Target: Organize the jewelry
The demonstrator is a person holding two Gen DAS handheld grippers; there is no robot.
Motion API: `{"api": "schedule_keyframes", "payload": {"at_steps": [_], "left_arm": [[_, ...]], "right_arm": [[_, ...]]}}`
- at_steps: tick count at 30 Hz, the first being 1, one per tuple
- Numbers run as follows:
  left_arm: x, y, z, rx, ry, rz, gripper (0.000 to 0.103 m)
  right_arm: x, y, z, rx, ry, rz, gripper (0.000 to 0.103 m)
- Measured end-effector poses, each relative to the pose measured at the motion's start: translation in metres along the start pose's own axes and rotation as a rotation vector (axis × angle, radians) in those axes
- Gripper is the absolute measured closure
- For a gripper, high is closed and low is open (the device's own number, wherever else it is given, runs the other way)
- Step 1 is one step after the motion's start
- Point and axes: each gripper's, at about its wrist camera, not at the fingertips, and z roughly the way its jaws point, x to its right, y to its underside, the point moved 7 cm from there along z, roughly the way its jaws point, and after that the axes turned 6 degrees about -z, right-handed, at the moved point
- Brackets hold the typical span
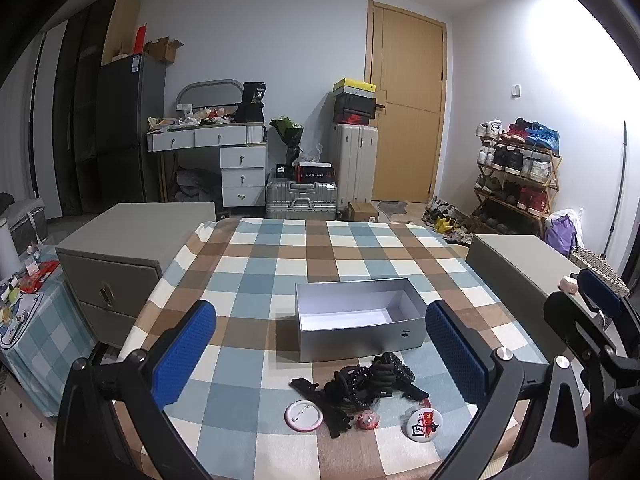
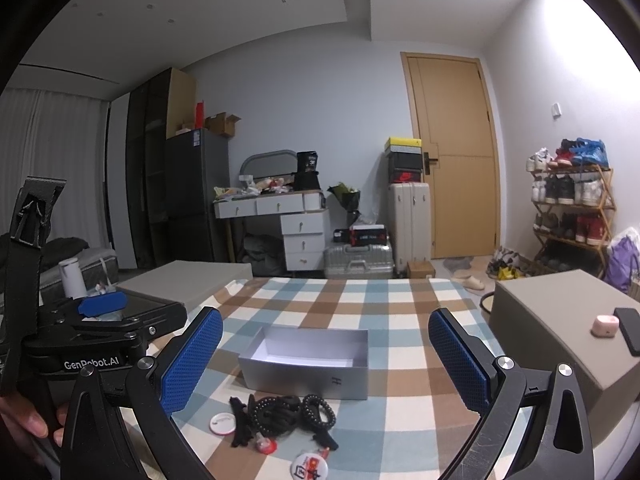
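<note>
blue-padded fingers (image 1: 188, 354) frame my left view at 8 and 4 o'clock, spread wide with nothing between them, so i read the left gripper (image 1: 320, 356) as released and hovering over the near edge of the checked tablecloth (image 1: 248, 264). my right gripper (image 2: 326, 360) is the same story: pads far apart, gripping nothing, held above the cloth. just ahead of both, at about 6 o'clock in each view, sits the jewelry pile (image 1: 362, 380): a tangle of black beaded bracelets and dark hair ties, with a white pin badge (image 1: 303, 415) face down at its 7 o'clock, a small red trinket (image 1: 368, 419) at its 6 o'clock, and a printed badge (image 1: 423, 425) at its 5 o'clock. beyond the pile, toward 12 o'clock and just beside it, stands the open silver box (image 1: 358, 320), its white interior bare as far as i can see. from this i judge the job is barely begun: no piece has gone into the box, every item is loose on the cloth, and all of them are left to pick up and place. the tangled black pieces look likeliest to snag together when i lift one.
</note>
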Motion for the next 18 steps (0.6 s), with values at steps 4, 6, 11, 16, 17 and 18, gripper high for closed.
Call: {"api": "schedule_keyframes", "payload": {"at_steps": [4,6,11,16,17,18], "left_arm": [[-0.002,0.001,0.001,-0.008,0.004,-0.003,0.001],[-0.002,0.002,0.003,-0.016,0.009,-0.005,0.001],[-0.01,0.017,0.023,-0.111,0.072,-0.021,0.001],[-0.014,0.045,0.047,-0.214,0.13,-0.002,0.001],[-0.012,0.05,0.05,-0.229,0.145,0.012,0.001],[-0.01,0.054,0.05,-0.24,0.158,0.021,0.001]], "right_arm": [[0.0,0.002,0.002,-0.009,0.002,-0.012,0.0],[0.001,0.003,0.004,-0.009,0.006,-0.019,0.0],[0.008,0.007,0.006,-0.008,0.016,-0.006,0.0],[0.015,0.018,0.013,-0.024,0.027,0.005,0.0],[0.016,0.02,0.015,-0.031,0.028,0.007,0.0],[0.018,0.024,0.017,-0.044,0.026,0.013,0.0]]}}
